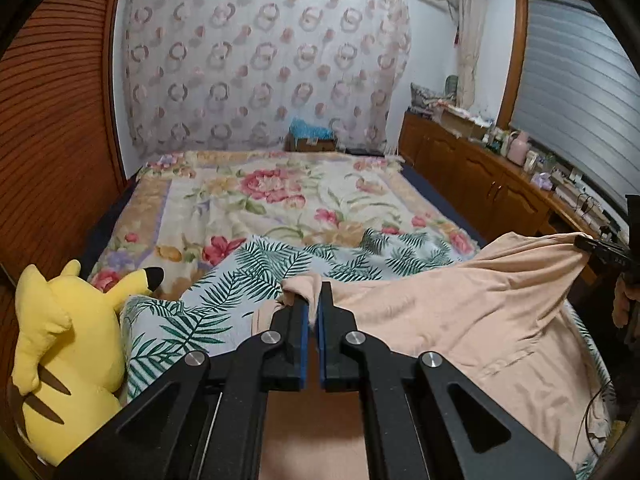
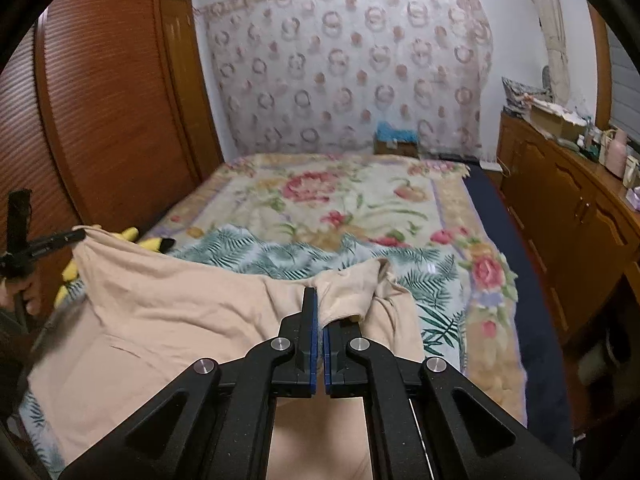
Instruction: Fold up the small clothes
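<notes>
Left tool (image 1: 314, 312) clamped narrow on 1 bunched corner of the peach garment (image 1: 460, 320); right tool (image 2: 320, 312) likewise pinched on the opposite corner, blue pads nearly meeting with cloth gathered between. Garment raised at both corners and stretched between the 2 tools, its lower part sagging onto the fern-print sheet (image 1: 224, 292) at the near edge of the bed (image 2: 496, 216). Likely the opening step: lifting and spreading the piece before any fold. Next move, by this reading: keeping both grips firm, drawing the corners apart to take out the slack, then laying the cloth flat on the near part of the bed. Yellow plush toy (image 1: 60, 344) at the near left corner, close to the cloth, worth avoiding. Beyond, floral blanket (image 1: 272, 196) across the middle and far end of the bed.
</notes>
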Demonstrator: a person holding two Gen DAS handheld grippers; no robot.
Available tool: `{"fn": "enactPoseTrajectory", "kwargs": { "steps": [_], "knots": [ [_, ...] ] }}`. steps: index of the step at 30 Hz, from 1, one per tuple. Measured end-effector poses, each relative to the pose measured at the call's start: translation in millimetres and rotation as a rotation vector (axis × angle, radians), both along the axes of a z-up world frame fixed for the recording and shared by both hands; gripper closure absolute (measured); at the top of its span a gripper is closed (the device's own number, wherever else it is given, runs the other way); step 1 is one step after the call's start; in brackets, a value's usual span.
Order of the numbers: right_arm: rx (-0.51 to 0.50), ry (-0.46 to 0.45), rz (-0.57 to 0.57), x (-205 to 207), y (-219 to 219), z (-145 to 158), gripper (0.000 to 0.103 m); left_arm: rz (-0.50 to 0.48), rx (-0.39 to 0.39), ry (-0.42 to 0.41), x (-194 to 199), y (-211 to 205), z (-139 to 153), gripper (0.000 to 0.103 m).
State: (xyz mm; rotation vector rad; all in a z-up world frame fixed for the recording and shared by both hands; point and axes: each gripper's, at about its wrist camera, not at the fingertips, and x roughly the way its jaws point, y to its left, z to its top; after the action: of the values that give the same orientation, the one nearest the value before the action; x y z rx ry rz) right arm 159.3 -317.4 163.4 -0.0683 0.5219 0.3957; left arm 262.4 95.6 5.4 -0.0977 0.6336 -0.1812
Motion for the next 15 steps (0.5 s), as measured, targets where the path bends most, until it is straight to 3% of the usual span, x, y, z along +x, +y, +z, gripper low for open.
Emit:
{"fn": "enactPoseTrajectory", "kwargs": {
  "steps": [15],
  "knots": [
    [-0.007, -0.117, 0.033, -114.1, -39.2, -5.5, 0.102, 0.038, -0.032, -0.105, -111.7, 13.3, 22.2, 0.099]
  ]
}}
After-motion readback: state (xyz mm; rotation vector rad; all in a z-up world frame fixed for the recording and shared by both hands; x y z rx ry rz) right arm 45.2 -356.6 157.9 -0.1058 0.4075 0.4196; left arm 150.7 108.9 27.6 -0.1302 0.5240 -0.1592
